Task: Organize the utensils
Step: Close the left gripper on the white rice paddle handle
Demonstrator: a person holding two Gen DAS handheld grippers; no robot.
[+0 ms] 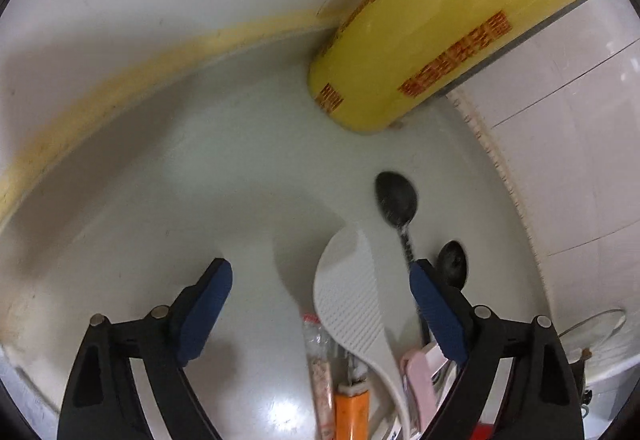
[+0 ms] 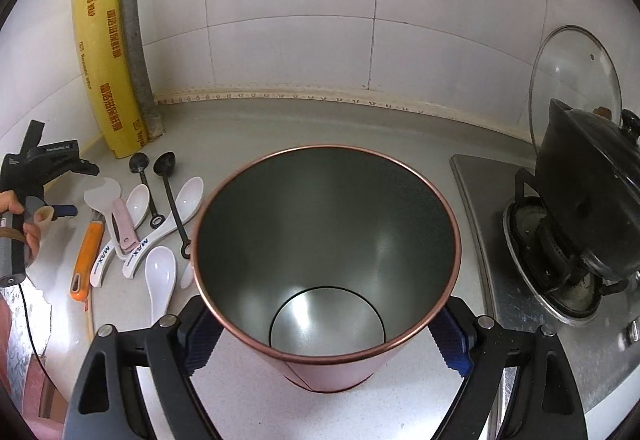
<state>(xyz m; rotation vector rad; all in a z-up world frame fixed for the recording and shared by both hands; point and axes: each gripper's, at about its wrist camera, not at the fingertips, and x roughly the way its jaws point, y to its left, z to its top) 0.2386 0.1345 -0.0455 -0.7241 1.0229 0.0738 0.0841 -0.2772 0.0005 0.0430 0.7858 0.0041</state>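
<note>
Blue pads of your right hand-held gripper point(image 2: 326, 340) are clamped on the pink holder point(image 2: 326, 272), one pad on each side of its lower wall. It stands upright on the table point(image 2: 280, 123), mouth open toward the camera, inside bare metal with nothing in it. Right of that hand-held gripper: a black pot point(image 2: 588, 199) tilted on the stove burner, a glass lid point(image 2: 576, 79) behind it leaning on the tiled wall.

Your left hand-held gripper point(image 1: 322, 284) has its jaws apart and nothing pressed between the pads; it points down at the table. Between its fingers lies the white rice paddle point(image 1: 352, 304). Just below that, an orange-handled tool point(image 1: 351, 414) and a pink utensil point(image 1: 418, 386). Right pad point(image 1: 436, 312) overlaps the handle of a black spoon point(image 1: 396, 197); contact cannot be told. A second black spoon point(image 1: 453, 264) sits just outside that pad. Ahead of this hand-held gripper, a yellow wrap box point(image 1: 432, 35) leans in the corner.

Right wrist view shows the utensil pile left of the holder, white ceramic spoons point(image 2: 160, 276) included, all flat on the table.
</note>
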